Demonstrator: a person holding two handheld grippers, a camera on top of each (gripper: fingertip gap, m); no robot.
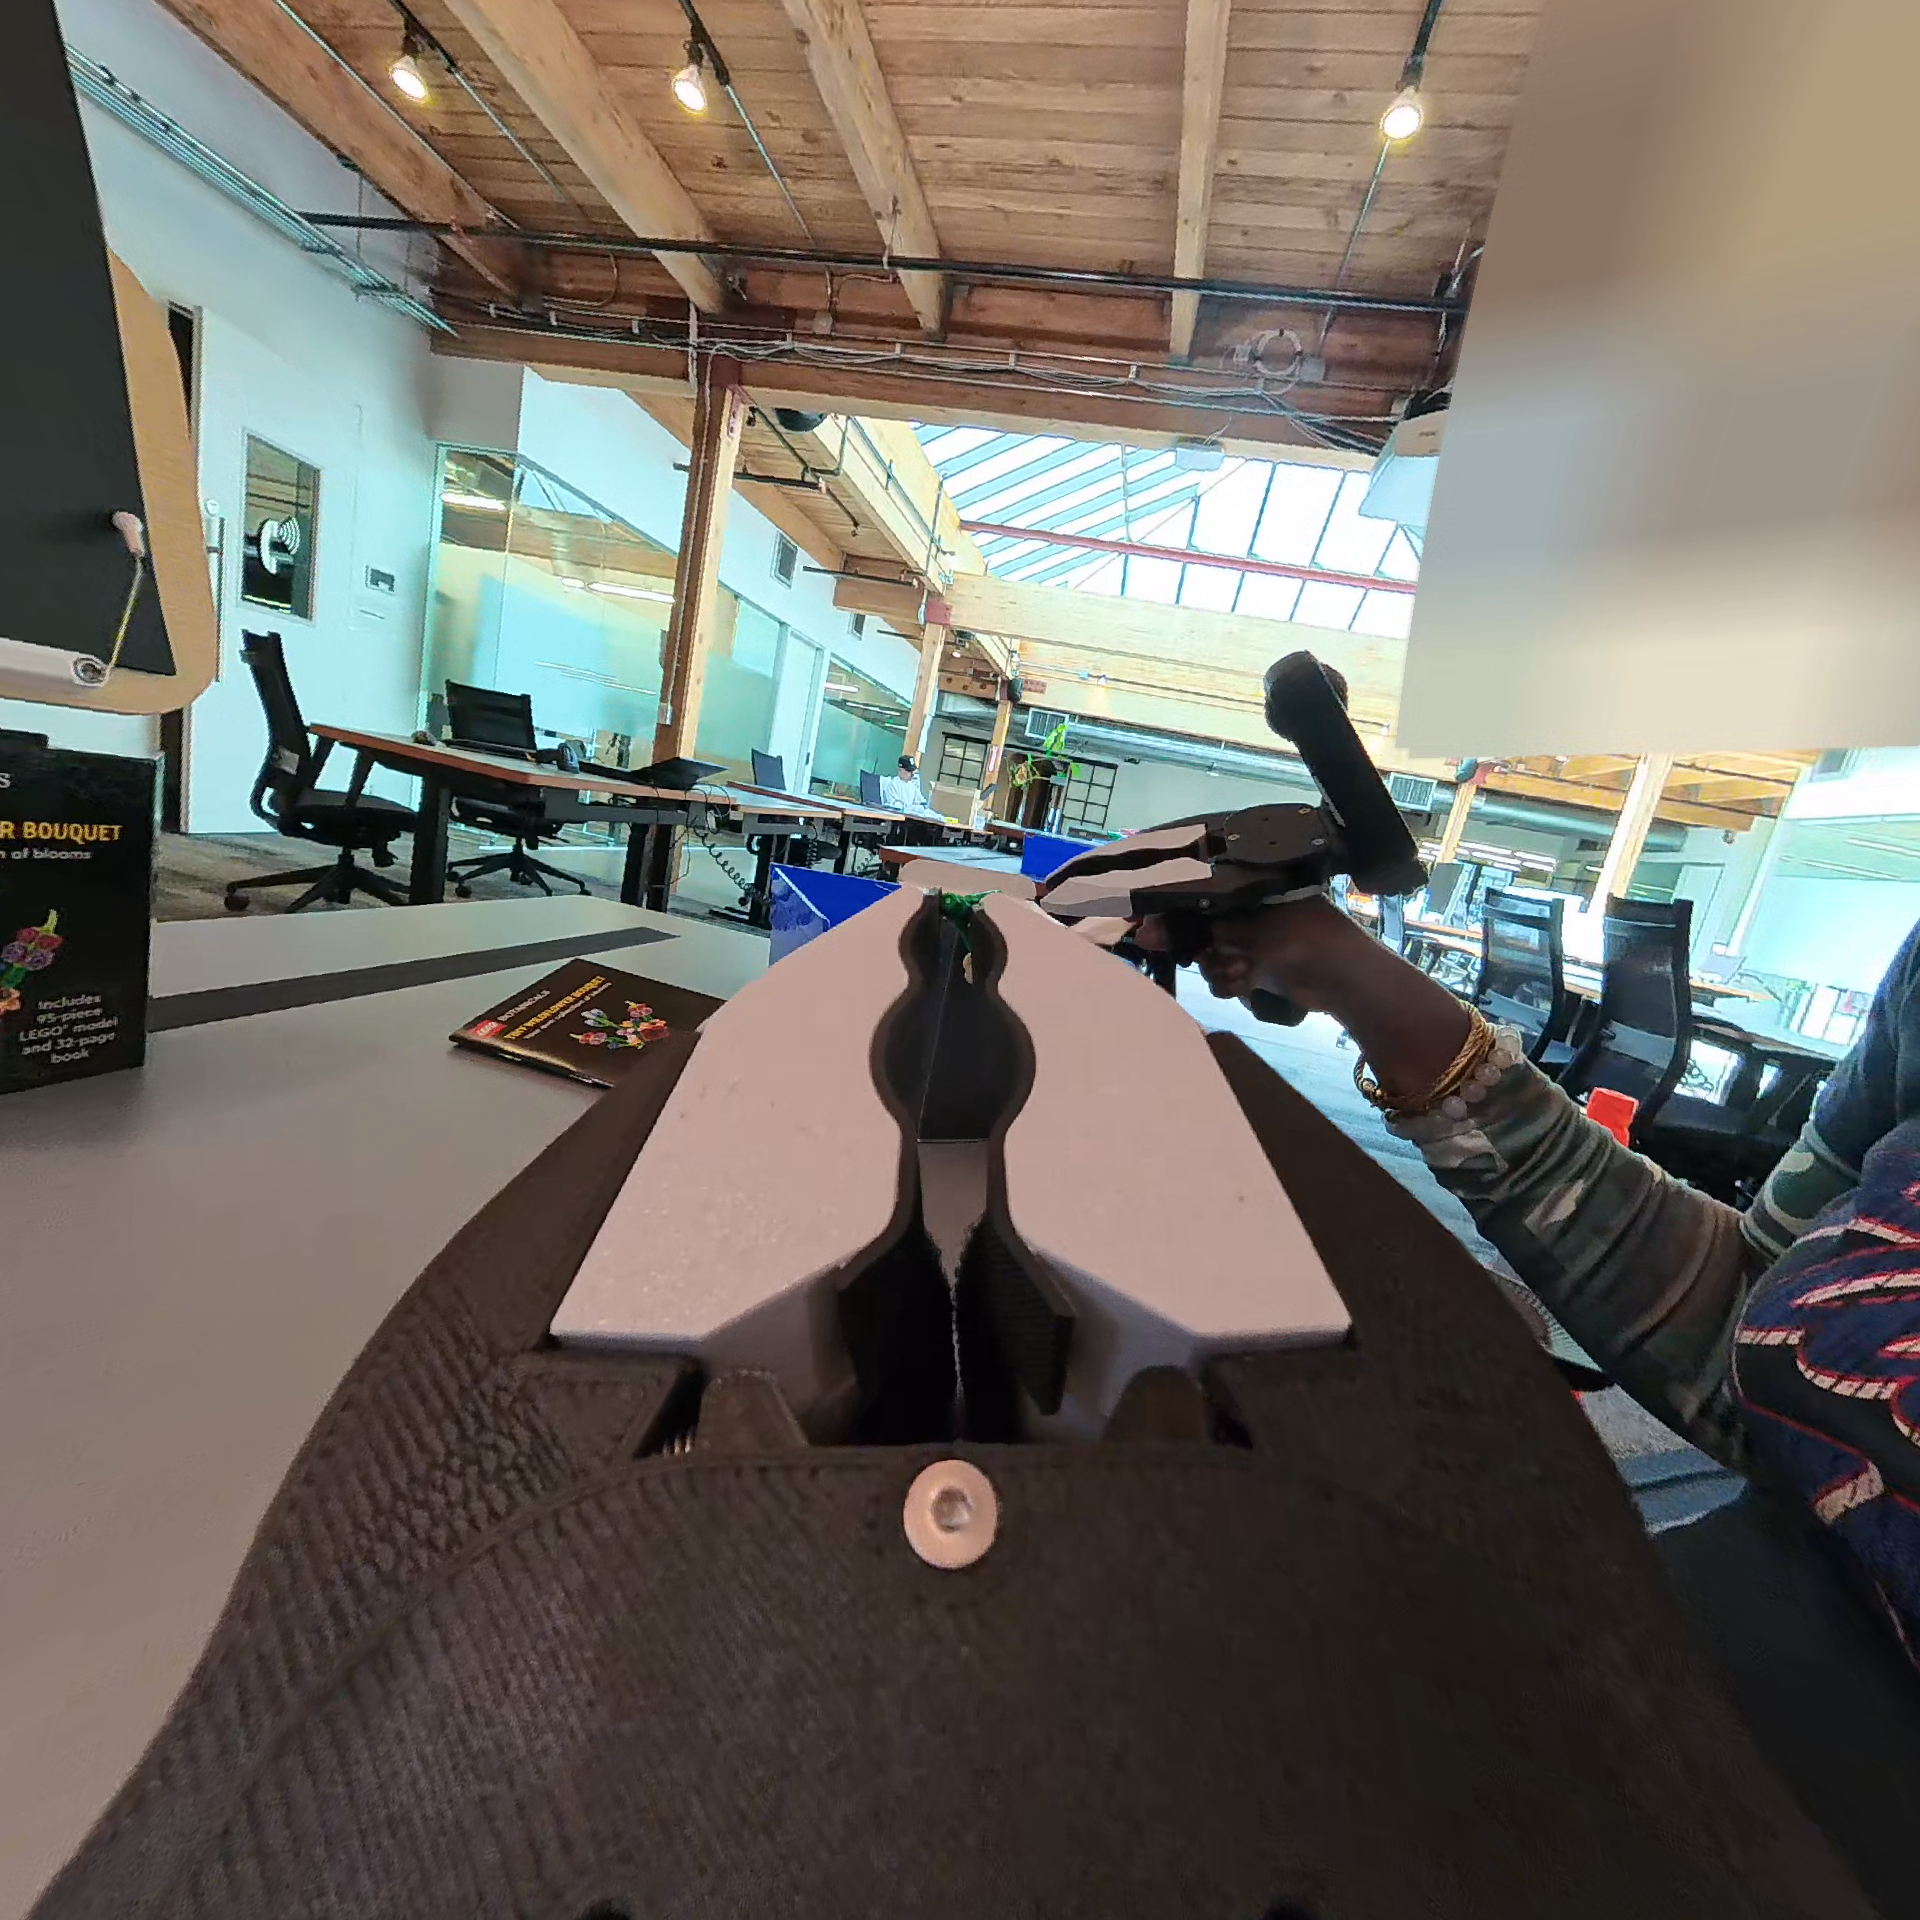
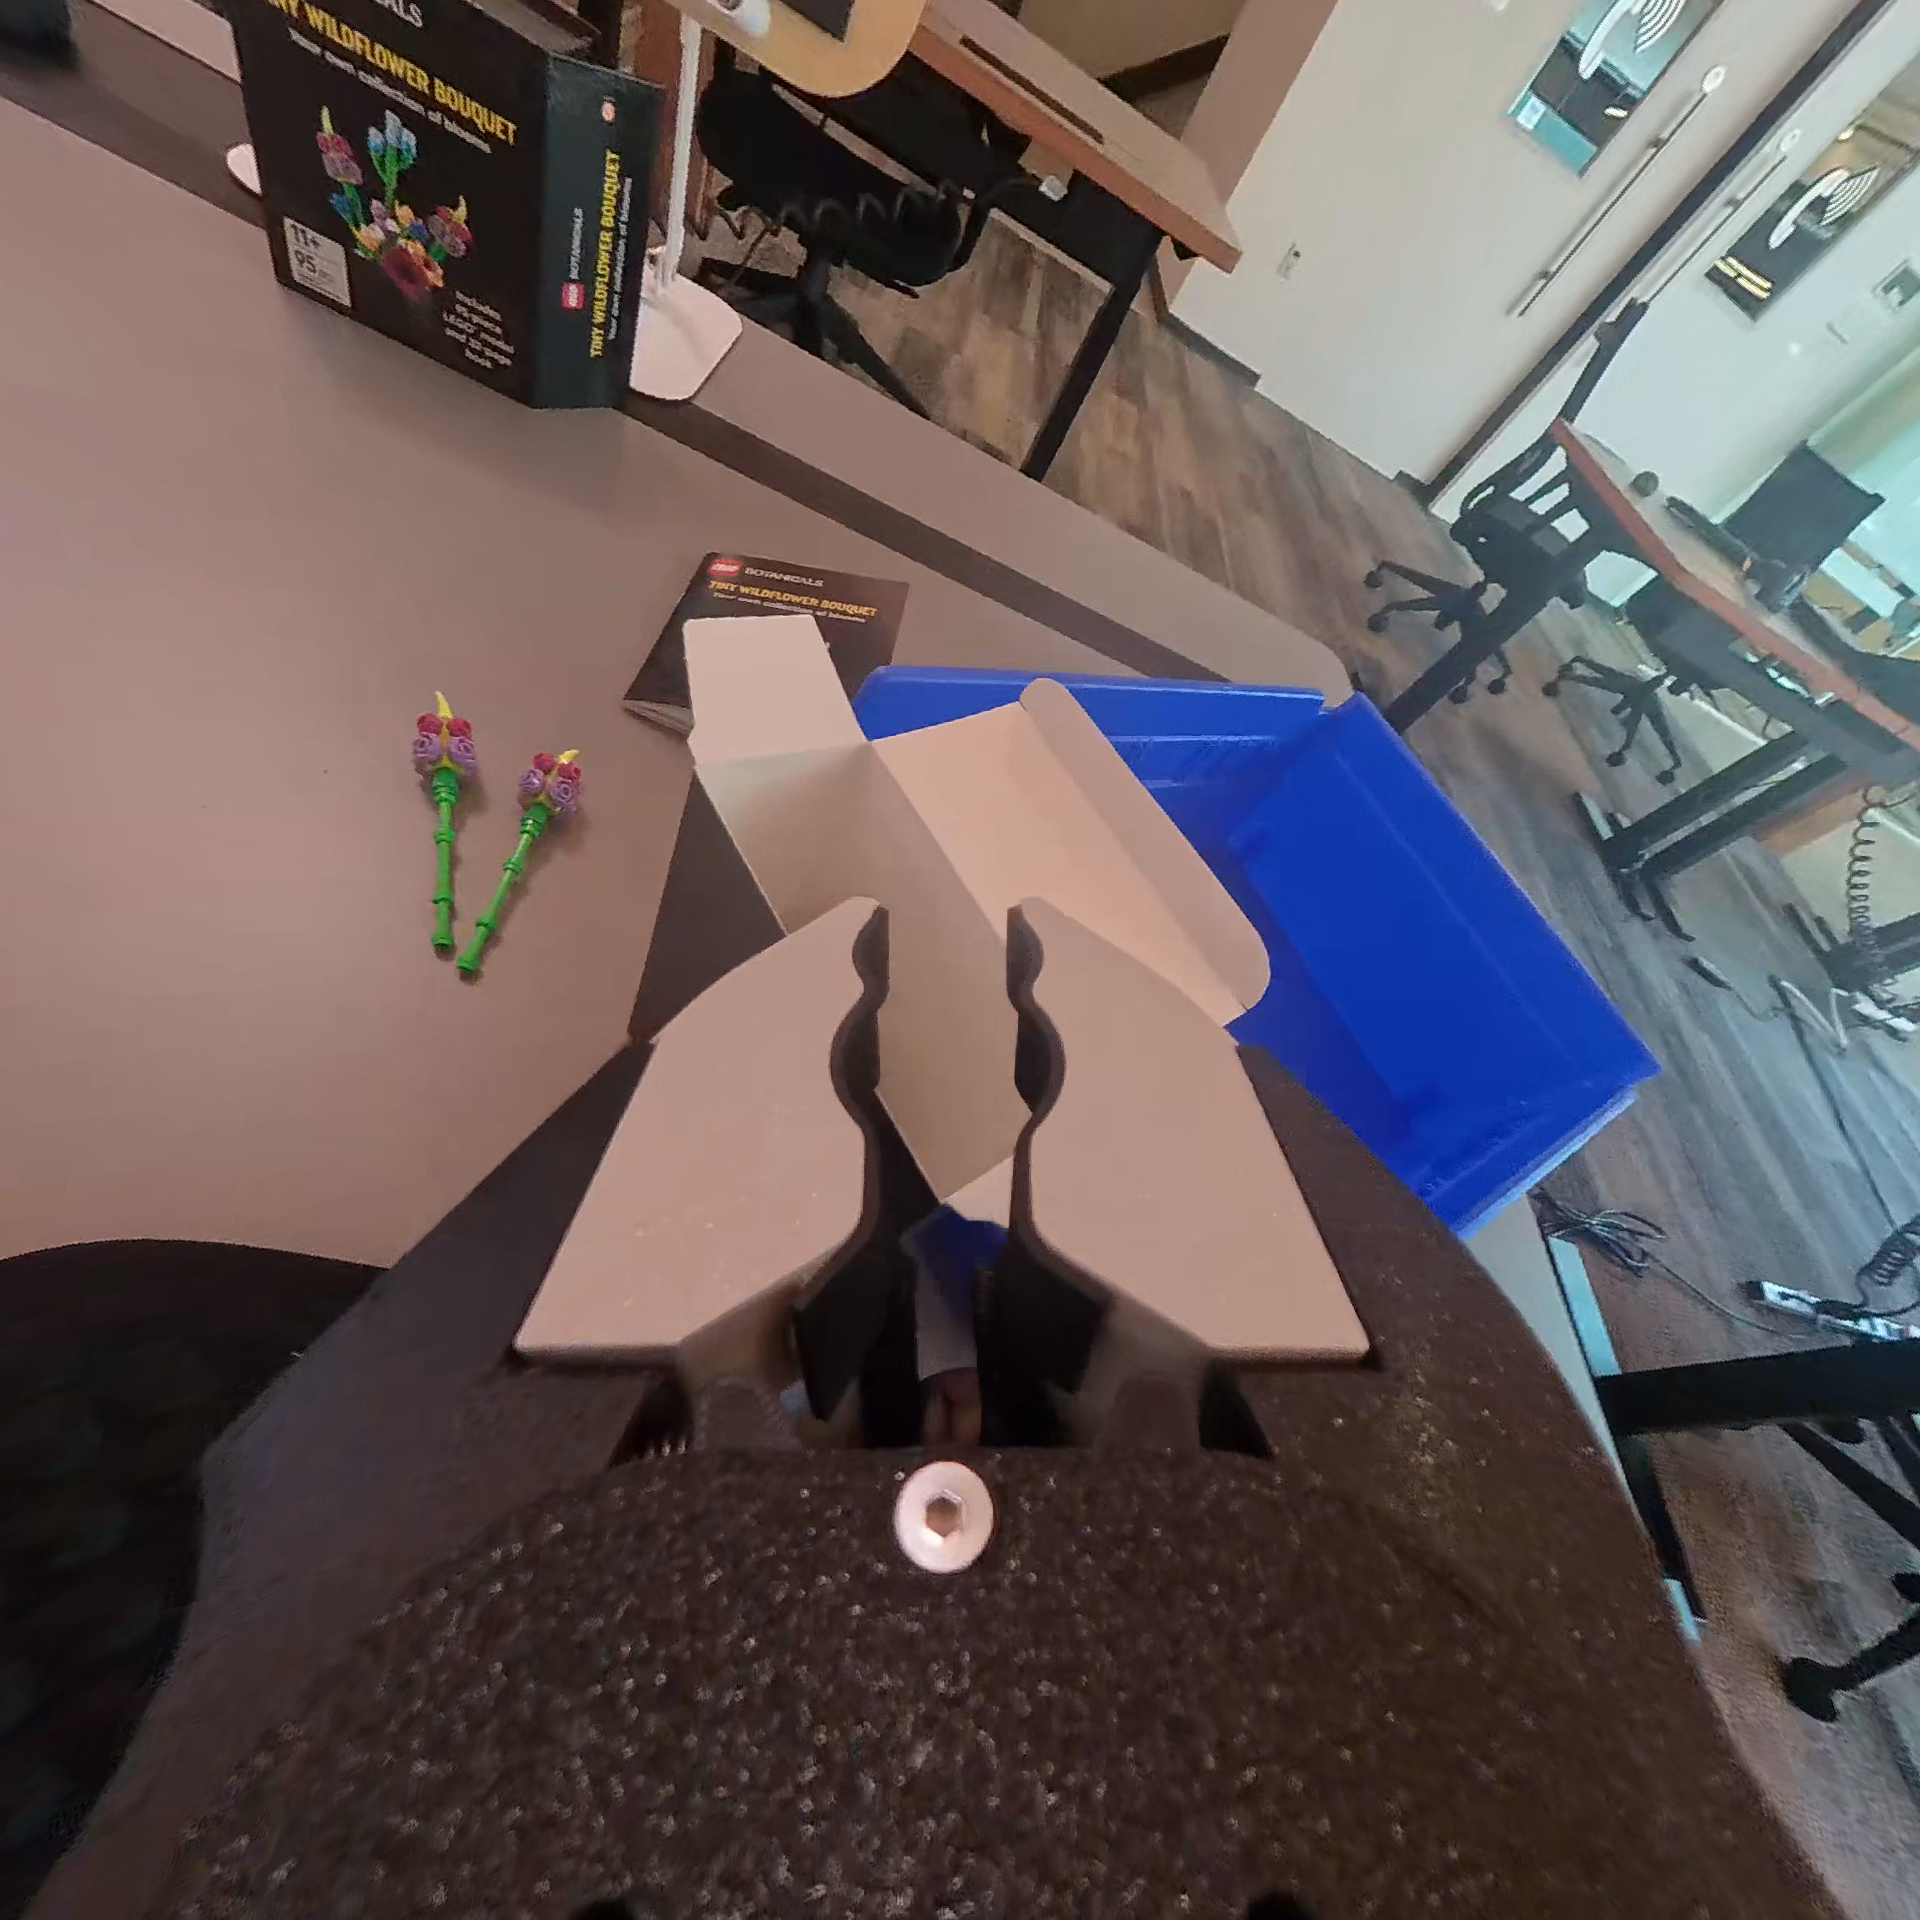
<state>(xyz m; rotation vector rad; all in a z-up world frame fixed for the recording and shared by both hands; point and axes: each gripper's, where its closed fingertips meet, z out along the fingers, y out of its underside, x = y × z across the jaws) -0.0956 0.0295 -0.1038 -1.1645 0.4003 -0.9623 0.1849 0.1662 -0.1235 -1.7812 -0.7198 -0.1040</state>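
My left gripper [image 1: 956, 902] is shut on a small green toy-brick piece [image 1: 960, 916] that is pinched at its fingertips and held above the grey table [image 1: 312, 1195]. My right gripper [image 2: 948, 920] is open and empty. It hovers over an opened white carton [image 2: 935, 800] whose flaps stand up beside a blue bin [image 2: 1403, 935]. In the left wrist view the right gripper [image 1: 1055, 896] is held by a hand, and its tips are close to the right of the left gripper's tips. Two built toy flowers [image 2: 447, 821] [image 2: 525, 852] with green stems lie on the table to the left.
A black product box [image 2: 416, 197] stands at the far side of the table, also in the left wrist view [image 1: 62, 914]. A black booklet [image 2: 800, 603] lies behind the carton. A white stand base [image 2: 681, 348] sits at the table edge. Office desks and chairs [image 1: 312, 790] are beyond. The tips of one gripper are about 30 cm away from the tips of the other. To reach the opened white carton [image 2: 935, 800] in a straight line is about 5 cm for my right fingers, about 35 cm for my left.
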